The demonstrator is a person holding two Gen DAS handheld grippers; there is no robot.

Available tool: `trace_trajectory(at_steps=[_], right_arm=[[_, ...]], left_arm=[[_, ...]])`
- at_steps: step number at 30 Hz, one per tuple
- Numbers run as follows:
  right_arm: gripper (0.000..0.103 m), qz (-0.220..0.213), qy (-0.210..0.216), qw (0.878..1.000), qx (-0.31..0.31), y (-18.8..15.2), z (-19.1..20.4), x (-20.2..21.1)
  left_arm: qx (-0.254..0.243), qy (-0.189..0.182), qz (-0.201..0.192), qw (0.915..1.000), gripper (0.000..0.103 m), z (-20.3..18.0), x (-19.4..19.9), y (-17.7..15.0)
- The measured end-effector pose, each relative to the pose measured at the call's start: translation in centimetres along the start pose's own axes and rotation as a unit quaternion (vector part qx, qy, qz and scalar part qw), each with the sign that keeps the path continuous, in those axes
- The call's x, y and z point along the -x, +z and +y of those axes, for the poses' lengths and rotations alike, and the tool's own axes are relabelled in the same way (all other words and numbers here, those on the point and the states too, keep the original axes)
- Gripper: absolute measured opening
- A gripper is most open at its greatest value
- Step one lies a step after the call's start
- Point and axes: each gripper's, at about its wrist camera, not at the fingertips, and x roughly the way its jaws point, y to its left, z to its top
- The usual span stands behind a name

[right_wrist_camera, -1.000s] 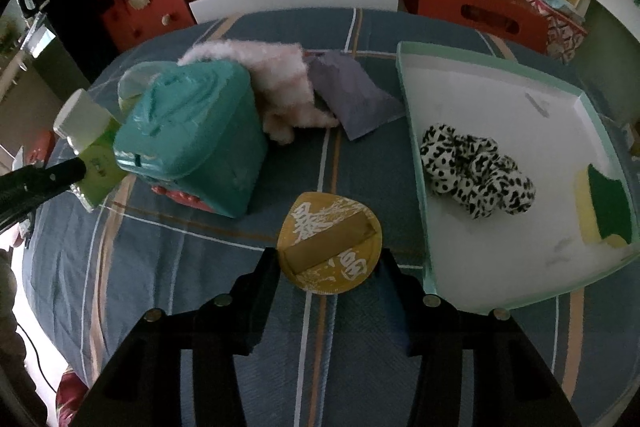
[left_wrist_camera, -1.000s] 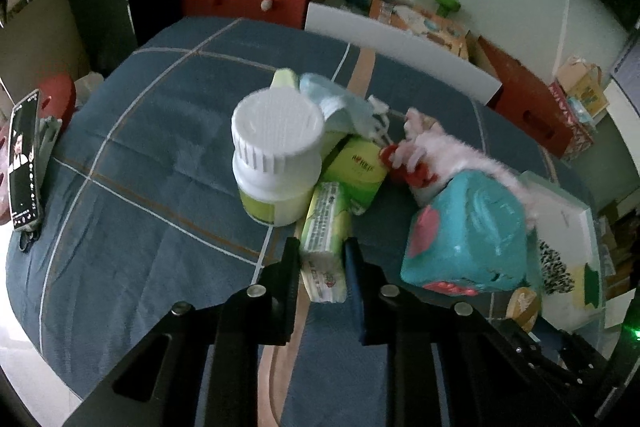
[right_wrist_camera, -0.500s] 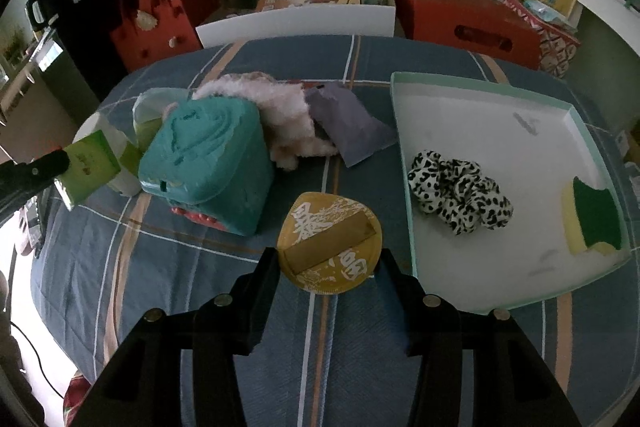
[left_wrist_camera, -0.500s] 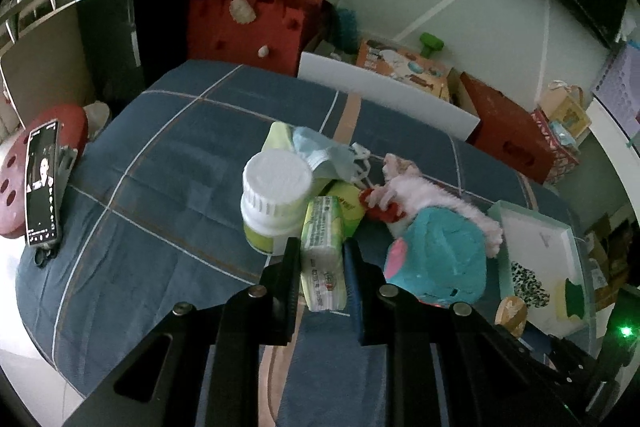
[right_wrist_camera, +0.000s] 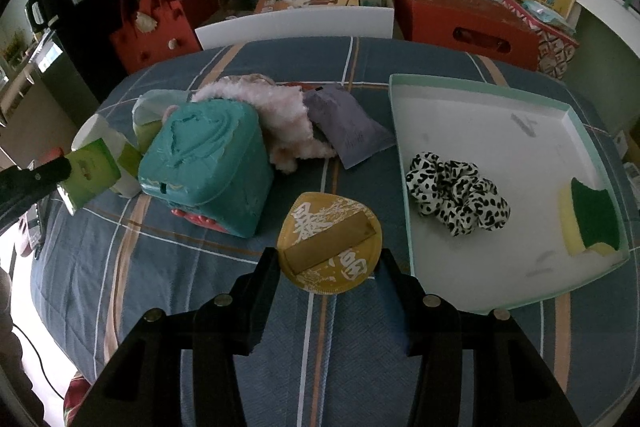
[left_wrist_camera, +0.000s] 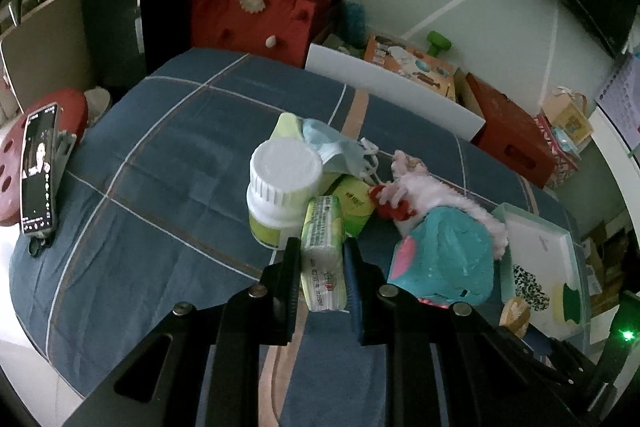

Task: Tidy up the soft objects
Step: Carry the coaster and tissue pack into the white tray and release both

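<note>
My left gripper (left_wrist_camera: 321, 247) is shut on a green and white tissue pack (left_wrist_camera: 323, 223) and holds it above the blue plaid table (left_wrist_camera: 168, 155). From the right wrist, that pack (right_wrist_camera: 86, 179) shows at the left edge. My right gripper (right_wrist_camera: 329, 259) is shut on a round yellow pad (right_wrist_camera: 328, 227) with white characters, just left of the white tray (right_wrist_camera: 480, 95). A spotted scrunchie (right_wrist_camera: 456, 193) and a yellow-green sponge (right_wrist_camera: 592, 223) lie in the tray. A teal soft cube (right_wrist_camera: 208, 163), a pink fluffy piece (right_wrist_camera: 276, 111) and a purple pouch (right_wrist_camera: 348, 127) lie on the table.
A white-lidded jar (left_wrist_camera: 280, 187), a blue face mask (left_wrist_camera: 336, 151) and a green packet (left_wrist_camera: 354, 203) crowd the table's middle. A phone (left_wrist_camera: 38, 163) rests on a red stool at the left. A red bag (left_wrist_camera: 260, 19) and boxes stand behind the table.
The left gripper has drawn up and back from the pile with the tissue pack, so the jar looks smaller. The right gripper has pulled back slightly with the yellow pad.
</note>
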Motion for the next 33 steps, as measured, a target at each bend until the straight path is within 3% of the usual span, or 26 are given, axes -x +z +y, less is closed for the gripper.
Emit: trace_trajectory(at_steps=[10,18,24,33], right_arm=[[0.052,-0.014,0.006,1.0,-0.012,0.2,-1.0,1.0],[0.052,-0.042,0.0,0.998,-0.048,1.6,-3.8,3.0],[0.052,-0.067,-0.038,0.993,-0.092,3.8,-7.4,4.5],[0.052,-0.06,-0.089,0.978,-0.18,5.8,-15.1,3.7]], left_arm=[[-0.019,-0.002,-0.019,0.9996,0.021,-1.1,1.2,0.0],[-0.045,-0.026,-0.054,0.9972,0.021,-3.7,3.8,0.6],[-0.081,-0.065,-0.06,0.9928,0.021,-8.4,4.4,1.7],[-0.162,-0.125,-0.053,0.9775,0.021,-18.1,2.0,2.7]])
